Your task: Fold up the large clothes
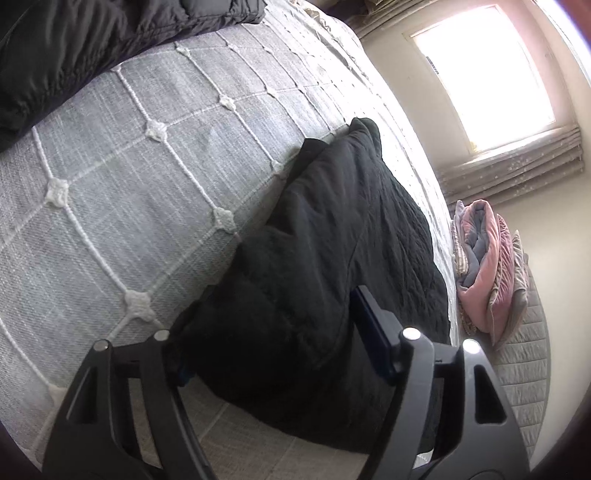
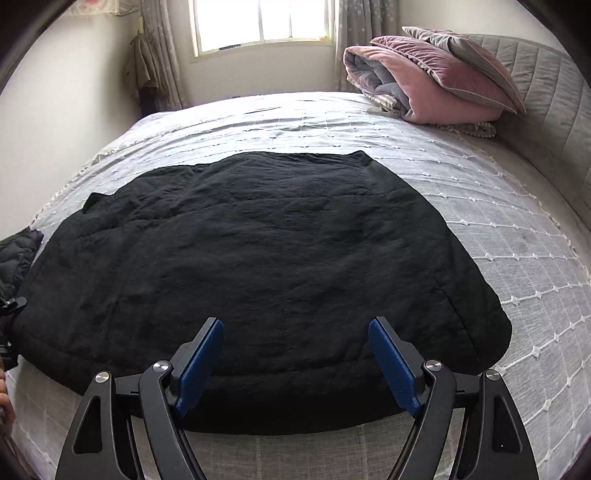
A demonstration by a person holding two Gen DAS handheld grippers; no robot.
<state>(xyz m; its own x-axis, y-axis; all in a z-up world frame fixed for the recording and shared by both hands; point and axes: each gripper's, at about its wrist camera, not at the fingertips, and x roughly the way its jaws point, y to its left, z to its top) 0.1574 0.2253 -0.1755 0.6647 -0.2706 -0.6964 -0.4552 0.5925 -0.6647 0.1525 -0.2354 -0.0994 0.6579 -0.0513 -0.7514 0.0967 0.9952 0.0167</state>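
A large black padded garment (image 2: 258, 258) lies spread flat on the grey bedspread (image 2: 517, 240), its near hem toward me. My right gripper (image 2: 295, 325) hovers over that hem with the blue pads (image 2: 201, 362) wide apart and nothing between them. In the left wrist view, one end of the same garment (image 1: 332, 240) bulges up between the fingers of my left gripper (image 1: 269, 325). Its jaws stand wide. One pad (image 1: 371, 328) shows beside the cloth, and the other is mostly hidden behind the fabric. I see no squeeze on the cloth.
A second dark puffy jacket (image 1: 55, 55) lies on the bed beyond the garment's left end (image 2: 18, 254). A folded pink quilt with pillows (image 2: 424, 85) is stacked by the padded headboard (image 2: 554, 110). A bright window (image 2: 262, 22) and curtains are behind the bed.
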